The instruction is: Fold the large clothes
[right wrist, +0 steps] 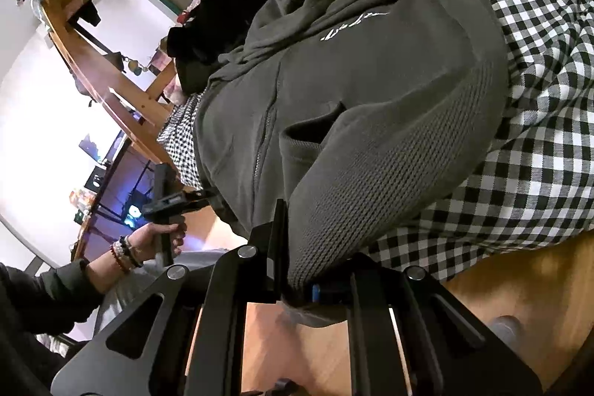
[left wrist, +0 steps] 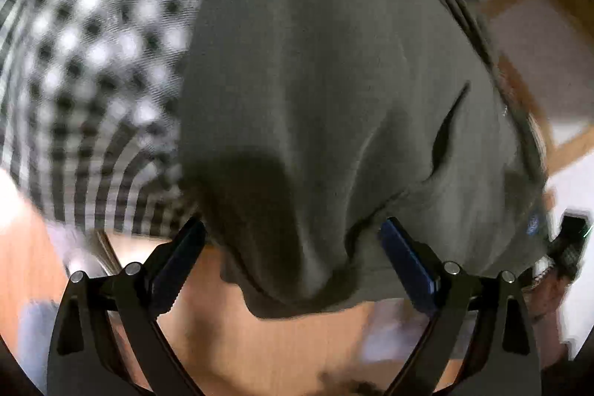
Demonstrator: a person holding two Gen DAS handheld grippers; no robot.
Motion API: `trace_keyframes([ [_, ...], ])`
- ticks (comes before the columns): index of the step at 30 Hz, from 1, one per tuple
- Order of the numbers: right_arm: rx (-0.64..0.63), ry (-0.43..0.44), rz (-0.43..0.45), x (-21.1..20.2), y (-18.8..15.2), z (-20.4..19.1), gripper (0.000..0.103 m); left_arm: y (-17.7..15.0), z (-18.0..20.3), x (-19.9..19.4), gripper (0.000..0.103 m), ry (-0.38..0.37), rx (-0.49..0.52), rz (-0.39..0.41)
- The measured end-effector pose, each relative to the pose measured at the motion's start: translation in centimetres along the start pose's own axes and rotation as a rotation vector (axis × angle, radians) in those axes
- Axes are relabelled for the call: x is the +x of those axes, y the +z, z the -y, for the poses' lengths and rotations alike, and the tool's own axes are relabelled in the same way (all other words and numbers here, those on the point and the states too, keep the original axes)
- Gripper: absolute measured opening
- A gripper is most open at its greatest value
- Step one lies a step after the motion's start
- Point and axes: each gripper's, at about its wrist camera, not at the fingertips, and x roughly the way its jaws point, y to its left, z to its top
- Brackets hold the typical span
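The grey hoodie (right wrist: 371, 91) lies spread on the checked bedspread (right wrist: 538, 36), its hem hanging over the bed's edge toward me. My right gripper (right wrist: 315, 288) is pinched tight on the ribbed hem corner so I can lift it for a fold. My left gripper (left wrist: 293, 258) stands wide open around the hem's other bunched end, gripping nothing yet.
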Motion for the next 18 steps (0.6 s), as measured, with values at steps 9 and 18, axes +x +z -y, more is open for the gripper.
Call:
trace_keyframes([
  [9,-0.007,-0.009,-0.012,0.1,0.1,0.0,0.011,0.0,-0.8,-2.3,0.021,-0.04,-0.059,-0.094],
  [18,0.017,0.086,0.049,-1.6,1.0,0.1,0.011,1.1,3.4,-3.3,0.023,-0.034,0.003,-0.224],
])
